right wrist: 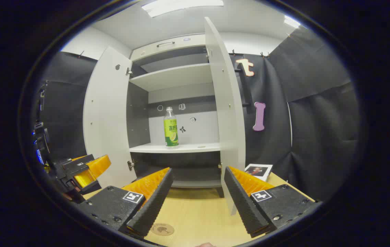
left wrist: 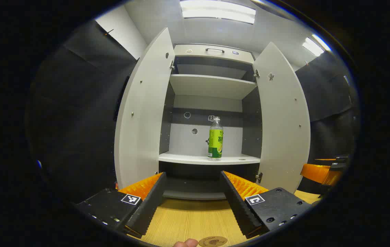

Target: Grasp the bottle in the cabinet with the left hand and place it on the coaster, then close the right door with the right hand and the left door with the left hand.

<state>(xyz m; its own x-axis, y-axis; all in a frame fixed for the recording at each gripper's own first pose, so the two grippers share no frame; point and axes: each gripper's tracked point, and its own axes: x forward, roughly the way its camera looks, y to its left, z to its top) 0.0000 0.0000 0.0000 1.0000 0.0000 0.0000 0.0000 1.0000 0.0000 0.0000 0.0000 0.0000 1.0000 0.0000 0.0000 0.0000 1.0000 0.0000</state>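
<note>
The clear plastic bottle with a green-and-yellow label (left wrist: 215, 139) stands upright on the middle shelf of the grey cabinet (left wrist: 212, 158), both doors swung wide. It looks light, smooth-walled and easily tipped; I judge the labelled midsection the safest hold. The left hand-held gripper (left wrist: 193, 192) and the right hand-held gripper (right wrist: 198, 192) both hang spread apart and empty above the pale wooden desk (left wrist: 188, 216), near the round cork coaster (left wrist: 212, 241).
</note>
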